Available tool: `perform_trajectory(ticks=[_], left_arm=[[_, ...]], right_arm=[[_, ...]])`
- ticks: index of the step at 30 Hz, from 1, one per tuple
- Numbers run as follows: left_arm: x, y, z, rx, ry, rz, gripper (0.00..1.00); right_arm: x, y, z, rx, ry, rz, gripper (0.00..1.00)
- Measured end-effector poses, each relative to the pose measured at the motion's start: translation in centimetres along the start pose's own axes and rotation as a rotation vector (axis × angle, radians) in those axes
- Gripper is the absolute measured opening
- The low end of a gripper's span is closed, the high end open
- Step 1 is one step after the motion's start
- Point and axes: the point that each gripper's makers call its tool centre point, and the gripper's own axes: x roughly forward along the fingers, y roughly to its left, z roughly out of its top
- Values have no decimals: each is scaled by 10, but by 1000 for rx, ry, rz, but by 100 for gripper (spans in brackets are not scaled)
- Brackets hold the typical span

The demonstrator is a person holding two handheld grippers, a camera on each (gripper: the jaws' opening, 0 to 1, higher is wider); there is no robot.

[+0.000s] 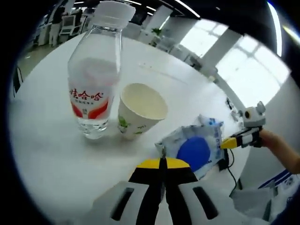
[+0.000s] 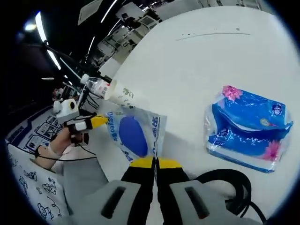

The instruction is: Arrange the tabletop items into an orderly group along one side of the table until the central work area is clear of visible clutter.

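Note:
A white wipes packet [image 1: 197, 145] with a blue oval lid lies on the white table [image 1: 47, 140], to the right of a paper cup [image 1: 140, 110] and a clear water bottle [image 1: 93, 79] with a red label. My left gripper [image 1: 162, 161] is shut, its yellow tips pinching the packet's near corner. The right gripper [image 1: 228, 143] meets the packet's far edge. In the right gripper view, my right gripper [image 2: 155, 162] is shut on the packet [image 2: 133, 136] at its near edge, and the left gripper [image 2: 98, 122] touches its opposite side. Cup [image 2: 119, 96] and bottle [image 2: 96, 85] stand beyond.
A blue tissue pack [image 2: 248, 136] with pink flowers lies on the table [image 2: 197, 70] to the right of the packet. A black cable [image 2: 234, 180] loops near my right gripper. A person's hand [image 2: 54, 147] holds the left gripper. Office desks stand beyond the table.

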Motion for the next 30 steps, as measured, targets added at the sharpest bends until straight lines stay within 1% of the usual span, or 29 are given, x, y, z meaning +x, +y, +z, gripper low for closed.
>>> perform_trajectory(ticks=[1,3,5,11,16,22,27,30], left_arm=[[0,3,-2,2,3,4,0],[1,6,-5,-5,13,10,0],[1,9,-8,-12,23,15,0],[4,16,-14,-25,36,26,0],[7,19,-17,-27,48,32,0],[9,18,-17,-22,48,34,0],[10,19,-16,-13,34,32,0],[10,20,-19,-29,35,27,0]], right_arm=[[2,0,-4,7,20,1,0],[5,1,-7,6,25,2,0],[8,1,-13,5,44,-3,0],[13,1,-22,-8,63,-22,0],[16,-2,-25,7,52,-33,0],[16,-3,-29,20,40,-36,0],[17,-4,-30,15,32,-40,0],[17,-6,-31,15,24,-48,0]])
